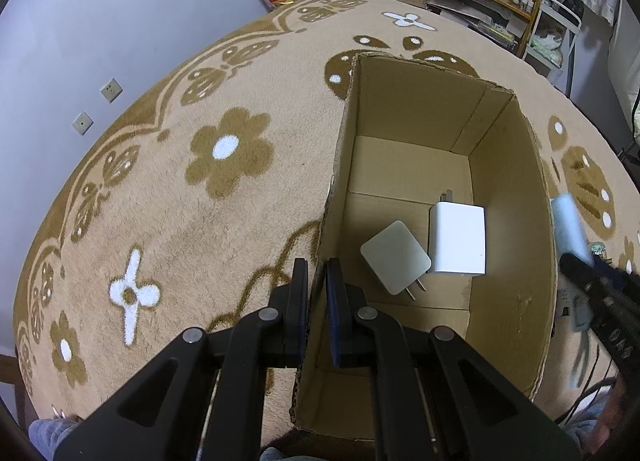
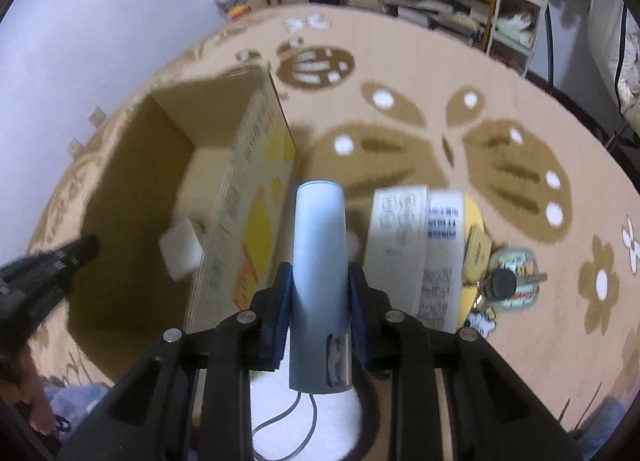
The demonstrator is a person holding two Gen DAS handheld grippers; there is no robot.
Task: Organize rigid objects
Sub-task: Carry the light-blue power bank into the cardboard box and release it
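Left wrist view: we pinch the near-left wall of the cardboard box [image 1: 508,197] with the left gripper [image 1: 318,301], one finger outside, one inside, jaws narrow on the card. We keep this hold firm so the box does not slide on the flower-patterned rug [image 1: 160,201]. Inside lie two chargers: a grey plug adapter [image 1: 395,257] and a white charger block [image 1: 457,239], touching, toward the right wall. Floor room stays open at the far end and near the left wall. At the right edge, the pale blue bar [image 1: 570,229] shows outside the box, blurred.

Right wrist view: the right gripper [image 2: 318,293] clamps the pale blue power bank [image 2: 318,253] by its long sides, lifted beside the printed right wall of the box. We judge it must clear that rim before going over, then drop at the free end, away from the chargers. Still outside: a white printed carton [image 2: 416,249], a yellow item [image 2: 476,245], a small keyring trinket [image 2: 516,281].
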